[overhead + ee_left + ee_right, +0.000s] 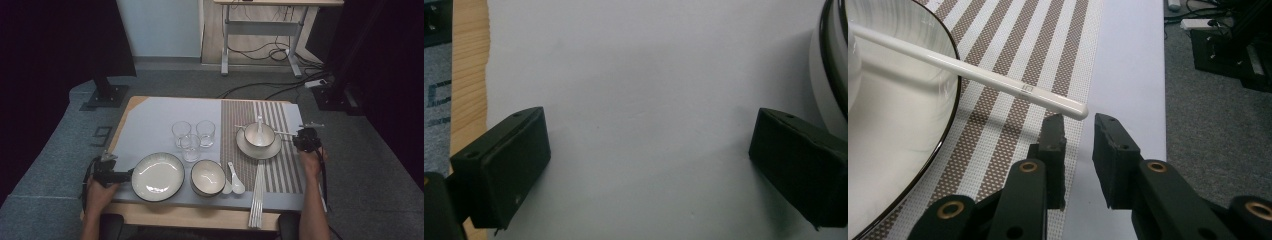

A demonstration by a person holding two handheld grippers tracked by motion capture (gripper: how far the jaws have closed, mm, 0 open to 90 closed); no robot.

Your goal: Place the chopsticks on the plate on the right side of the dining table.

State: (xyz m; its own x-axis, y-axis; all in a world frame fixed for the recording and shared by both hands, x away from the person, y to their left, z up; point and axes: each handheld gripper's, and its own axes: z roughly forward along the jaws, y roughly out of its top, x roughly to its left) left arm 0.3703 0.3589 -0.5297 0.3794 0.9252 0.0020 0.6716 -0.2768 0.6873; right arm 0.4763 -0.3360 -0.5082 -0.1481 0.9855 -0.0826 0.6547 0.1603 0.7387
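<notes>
Black jaws of the right gripper [1079,125] are standing narrowly apart, pinching nothing, tips just short of the white chopstick [968,67] end. Chopstick is lying across the plate [945,107] rim, its free end overhanging the striped placemat [1048,55]. Judging it light, stiff, glazed and slippery, likely to roll or skid; probably best pinched slightly in from the rounded end, squarely across the shaft. Left gripper [646,155] is resting wide open over bare table beside the big plate [157,176].
</notes>
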